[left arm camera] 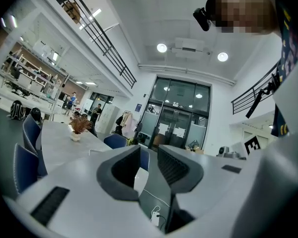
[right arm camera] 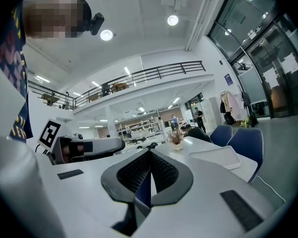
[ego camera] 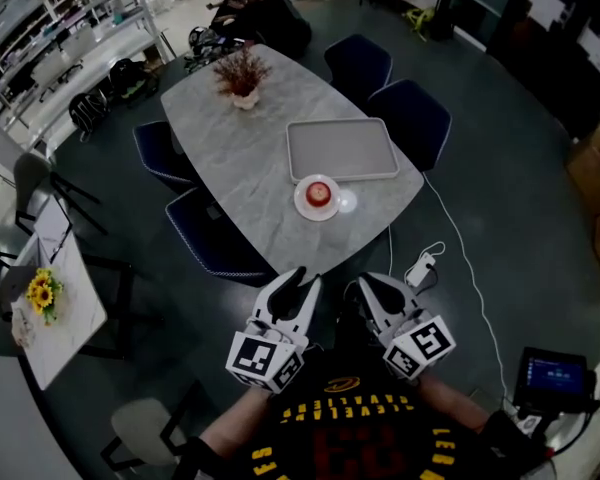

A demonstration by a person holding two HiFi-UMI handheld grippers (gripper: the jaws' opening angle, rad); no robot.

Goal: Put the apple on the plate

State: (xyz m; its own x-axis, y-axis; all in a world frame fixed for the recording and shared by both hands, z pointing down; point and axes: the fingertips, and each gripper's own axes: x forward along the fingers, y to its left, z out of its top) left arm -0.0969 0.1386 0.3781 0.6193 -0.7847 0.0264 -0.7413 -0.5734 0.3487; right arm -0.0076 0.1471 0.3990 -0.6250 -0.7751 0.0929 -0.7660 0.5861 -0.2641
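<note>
A red apple (ego camera: pixel 319 192) sits on a small white plate (ego camera: pixel 301 208) near the front edge of the grey oval table (ego camera: pixel 235 158). Both grippers hang close to the person's body, well short of the table. My left gripper (ego camera: pixel 302 280) is open, with a narrow gap between its dark pads and nothing in it (left arm camera: pixel 149 155). My right gripper (ego camera: pixel 365 286) is shut, its pads meeting at the tips with nothing held (right arm camera: pixel 150 155). Neither gripper view shows the apple or the plate.
A grey tray (ego camera: pixel 341 149) lies just behind the plate, and a potted dried plant (ego camera: pixel 242 76) stands at the table's far end. Blue chairs (ego camera: pixel 410 118) ring the table. A power adapter and cable (ego camera: pixel 420 266) lie on the floor. A side table holds sunflowers (ego camera: pixel 42 293).
</note>
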